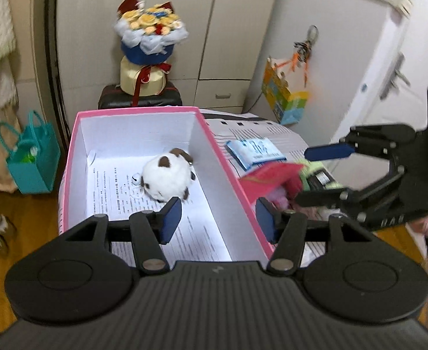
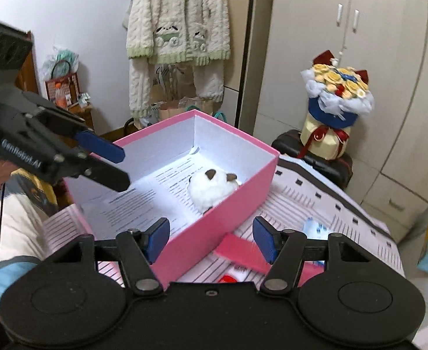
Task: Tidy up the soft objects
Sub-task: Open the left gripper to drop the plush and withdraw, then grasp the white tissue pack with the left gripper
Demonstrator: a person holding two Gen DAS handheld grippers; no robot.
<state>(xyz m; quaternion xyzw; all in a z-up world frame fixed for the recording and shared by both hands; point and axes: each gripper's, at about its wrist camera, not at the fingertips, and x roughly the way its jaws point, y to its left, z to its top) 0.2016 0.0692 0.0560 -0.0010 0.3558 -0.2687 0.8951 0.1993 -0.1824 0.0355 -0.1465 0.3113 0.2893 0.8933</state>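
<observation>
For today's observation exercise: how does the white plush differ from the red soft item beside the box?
The white plush lies inside the pink box; the red item lies outside it, on the printed cover. The plush is round and fluffy, white with brown patches; the red item looks flatter and is blurred. Neither is gripped; both sets of jaws stand open above them.

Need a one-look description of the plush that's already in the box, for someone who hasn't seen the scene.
Find the open pink box with white inside walls on the paper-covered table. On the printed sheet lining its floor lies a round white plush. It is the only soft toy inside the box, fluffy white with dark brown patches, unlike the red and green soft items lying outside the box wall.
</observation>
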